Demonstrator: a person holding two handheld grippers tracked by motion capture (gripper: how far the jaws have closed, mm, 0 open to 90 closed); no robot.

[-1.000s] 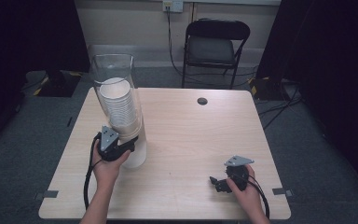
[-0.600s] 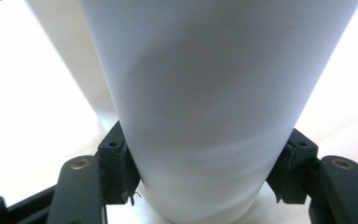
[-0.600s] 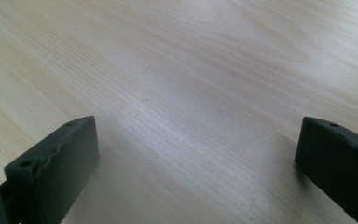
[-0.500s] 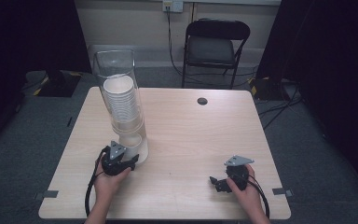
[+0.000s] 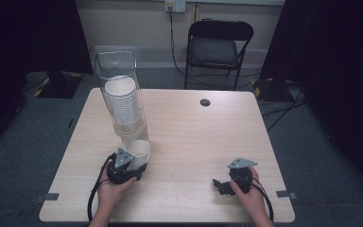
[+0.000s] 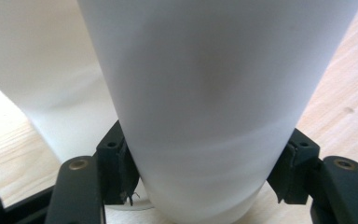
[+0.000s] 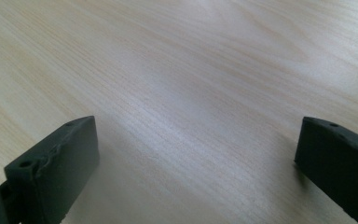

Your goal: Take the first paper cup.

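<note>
A clear tube dispenser (image 5: pixel 121 85) stands at the table's left and holds a stack of white paper cups (image 5: pixel 123 101). Just in front of its base, a single white cup (image 5: pixel 139 150) stands apart from the stack, with my left gripper (image 5: pixel 134 163) shut on its lower part. In the left gripper view both black pads (image 6: pixel 121 168) press the cup (image 6: pixel 205 102) from either side, and the pale dispenser base (image 6: pixel 42 74) sits behind it. My right gripper (image 5: pixel 220 185) rests near the front right edge, open, with bare wood between its jaws (image 7: pixel 196 168).
The light wood table (image 5: pixel 194 137) has a round cable hole (image 5: pixel 205 102) near its far edge. A black folding chair (image 5: pixel 217 47) stands beyond the table. Cables trail from both grippers toward the front edge.
My left gripper has drawn back from the dispenser's base toward the person, bringing one cup out with it. The right gripper has stayed in place.
</note>
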